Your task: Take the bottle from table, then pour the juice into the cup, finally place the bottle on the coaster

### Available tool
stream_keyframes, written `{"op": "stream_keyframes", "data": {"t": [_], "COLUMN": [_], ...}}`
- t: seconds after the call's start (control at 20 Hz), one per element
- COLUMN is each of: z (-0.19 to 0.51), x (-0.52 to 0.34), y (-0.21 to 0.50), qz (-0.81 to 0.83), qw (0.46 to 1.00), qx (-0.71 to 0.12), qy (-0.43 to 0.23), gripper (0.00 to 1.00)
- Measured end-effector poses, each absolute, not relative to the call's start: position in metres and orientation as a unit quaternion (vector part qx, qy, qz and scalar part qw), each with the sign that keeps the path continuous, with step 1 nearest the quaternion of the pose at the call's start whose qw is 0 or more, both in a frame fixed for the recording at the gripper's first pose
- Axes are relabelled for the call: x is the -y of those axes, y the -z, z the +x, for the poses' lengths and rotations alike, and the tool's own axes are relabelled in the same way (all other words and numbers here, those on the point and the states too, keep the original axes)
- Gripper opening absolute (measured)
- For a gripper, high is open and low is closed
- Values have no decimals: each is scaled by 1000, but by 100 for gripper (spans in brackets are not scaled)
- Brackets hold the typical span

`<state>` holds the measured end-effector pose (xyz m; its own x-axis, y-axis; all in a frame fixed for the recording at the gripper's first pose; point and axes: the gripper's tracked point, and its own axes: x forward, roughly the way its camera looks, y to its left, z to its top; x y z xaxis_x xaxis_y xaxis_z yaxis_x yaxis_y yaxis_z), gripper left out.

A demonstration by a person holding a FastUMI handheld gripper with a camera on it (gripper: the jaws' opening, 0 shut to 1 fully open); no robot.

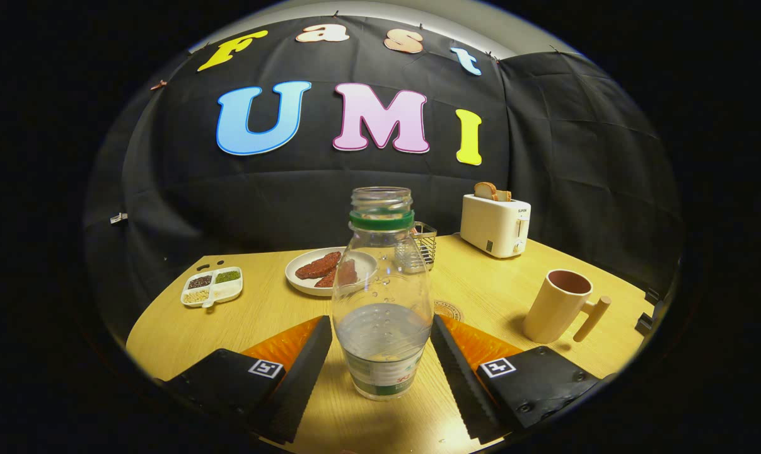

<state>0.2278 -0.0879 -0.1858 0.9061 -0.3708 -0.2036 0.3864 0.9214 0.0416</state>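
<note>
A clear plastic bottle (382,296) with a green neck ring and no cap stands upright on the wooden table (273,315), roughly a third full of clear liquid. It sits between the fingers of my gripper (381,321), and both fingertips meet its sides at the widest part. A beige cup (557,306) with a wooden handle stands beyond the right finger, to the right of the bottle. Just behind the bottle, a round coaster (449,310) peeks out at the right finger's tip, mostly hidden.
A white plate (304,277) with dark red slices lies behind the bottle, next to a small wire basket (425,243). A white toaster (495,224) holding bread stands at the back right. A divided tray (212,287) of grains sits far left.
</note>
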Motion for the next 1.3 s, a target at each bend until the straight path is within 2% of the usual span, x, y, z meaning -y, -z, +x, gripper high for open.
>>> {"op": "stream_keyframes", "data": {"t": [0.1,0.2,0.25,0.55,0.8,1.1,1.3], "z": [230,230,231,228,211,195,187], "x": [92,92,93,78,78,76,94], "y": [188,190,189,189,162,132,123], "qz": [37,35,35,66,97,182,217], "qw": [974,975,975,978,977,970,960], "qx": [-98,-101,-100,-113,-99,-91,-98], "qy": [198,194,195,162,165,134,146], "gripper": [97,88,79,73,74,73,74]}}
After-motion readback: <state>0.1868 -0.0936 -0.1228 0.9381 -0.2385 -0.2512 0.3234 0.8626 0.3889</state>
